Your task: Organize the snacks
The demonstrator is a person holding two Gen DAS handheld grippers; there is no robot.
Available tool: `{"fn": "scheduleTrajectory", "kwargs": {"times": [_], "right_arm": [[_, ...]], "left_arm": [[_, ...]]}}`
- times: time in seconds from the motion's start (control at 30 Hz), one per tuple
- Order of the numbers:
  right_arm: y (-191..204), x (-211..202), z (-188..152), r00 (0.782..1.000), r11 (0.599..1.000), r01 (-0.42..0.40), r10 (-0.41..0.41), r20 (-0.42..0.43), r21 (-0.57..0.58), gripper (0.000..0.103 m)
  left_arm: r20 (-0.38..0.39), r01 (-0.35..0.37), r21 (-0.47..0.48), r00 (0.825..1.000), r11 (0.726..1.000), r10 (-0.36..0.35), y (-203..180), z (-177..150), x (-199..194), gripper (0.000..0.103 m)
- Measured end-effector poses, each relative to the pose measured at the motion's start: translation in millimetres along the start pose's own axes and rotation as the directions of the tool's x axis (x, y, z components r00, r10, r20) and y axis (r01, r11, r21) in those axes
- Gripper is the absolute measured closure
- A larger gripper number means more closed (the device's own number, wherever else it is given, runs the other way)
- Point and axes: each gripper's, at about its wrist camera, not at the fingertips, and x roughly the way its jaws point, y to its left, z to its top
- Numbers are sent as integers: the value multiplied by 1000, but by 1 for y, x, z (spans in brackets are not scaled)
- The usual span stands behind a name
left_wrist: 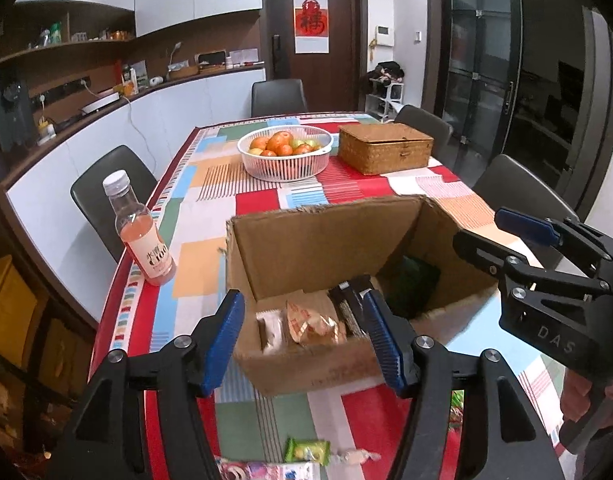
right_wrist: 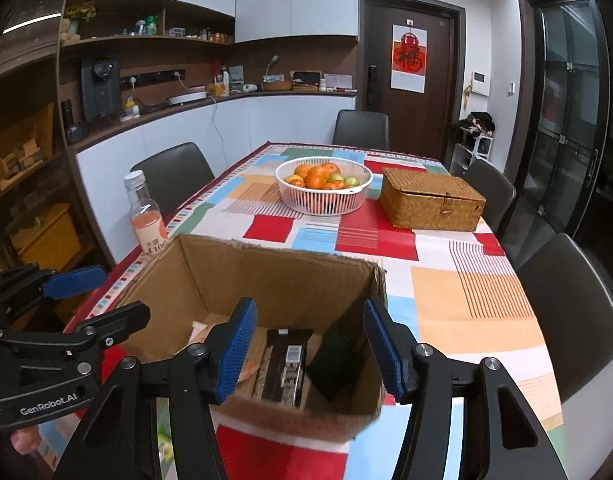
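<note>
Two handheld grippers poised over open cardboard box [left_wrist: 326,240] near front edge of table [left_wrist: 210,216], patchwork cloth beneath. Left gripper [left_wrist: 304,338]: blue pads parted about halfway, nothing between them. Right gripper [right_wrist: 310,346]: same, jaws apart, empty. Inside box: white packet [left_wrist: 268,330], orange-wrapped snack [left_wrist: 312,322], dark bar [right_wrist: 284,364], green packet [right_wrist: 334,360] leaning at right wall. More wrapped snacks [left_wrist: 306,451] loose at front edge. Pink drink bottle [left_wrist: 140,232] upright at left edge. Fruit basket [left_wrist: 284,152], wicker box [left_wrist: 384,148] toward far end.
</note>
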Motion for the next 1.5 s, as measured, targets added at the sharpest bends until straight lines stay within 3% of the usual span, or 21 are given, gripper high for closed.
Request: {"fn": "scheduleTrajectory", "kwargs": {"times": [0.17,0.47,1.13,1.5], "right_arm": [[0,-23,-13,1000,1000,-4,4,27,12,46],[2,-53,-40,999,1000,-26,26,34,1,46],[2,-43,-116,986,999,-30,33,-163,24,46],[11,-20,-156,949,997,-73,79,-305,31,46]], "left_arm": [[10,38,-11,999,999,-38,-5,-17,-20,41],[42,28,28,999,999,-29,-23,-46,-49,37],[-146,63,65,988,996,-53,-36,-112,-17,37],[-248,95,83,966,992,-71,-34,-142,13,37]]}}
